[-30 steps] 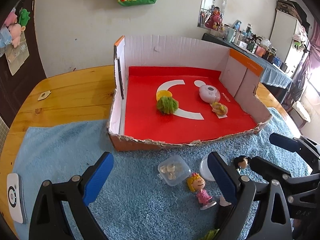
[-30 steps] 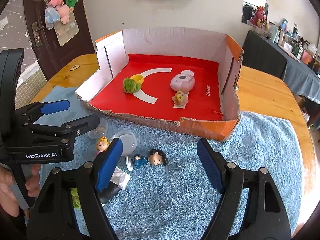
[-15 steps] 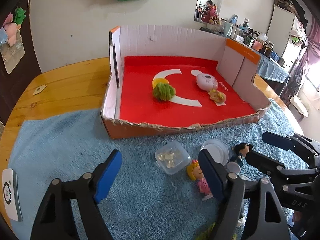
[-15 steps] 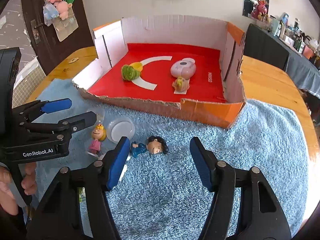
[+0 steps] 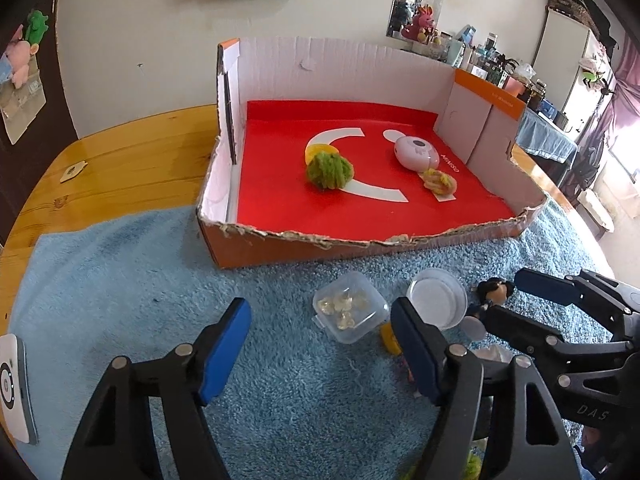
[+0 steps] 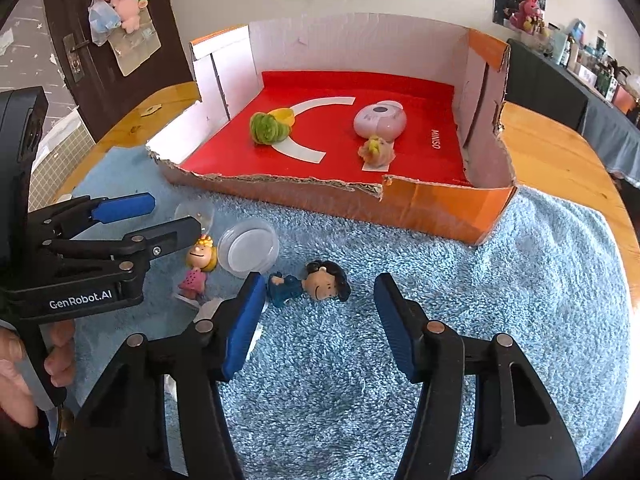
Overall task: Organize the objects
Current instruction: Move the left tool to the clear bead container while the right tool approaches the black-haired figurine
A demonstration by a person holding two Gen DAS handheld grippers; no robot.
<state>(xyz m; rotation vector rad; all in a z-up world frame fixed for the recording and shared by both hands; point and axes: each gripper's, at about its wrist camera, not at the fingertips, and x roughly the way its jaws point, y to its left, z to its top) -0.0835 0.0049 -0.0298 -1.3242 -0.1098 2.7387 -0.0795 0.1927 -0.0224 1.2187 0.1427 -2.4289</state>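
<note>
Both grippers hover spread wide over the blue towel, holding nothing. The right gripper brackets empty pile just behind the dark-haired figurine, 1 of 2 figurines; its left pad sits just beside the toy's blue body. The left gripper stands near 1 clear square container and 1 round lid. The blonde figurine stands by the lid. Beyond, 1 cardboard tray holds 4 items: green ball, yellow piece, pink device, small plush.

Fluffy blue towel, torn cardboard box
</note>
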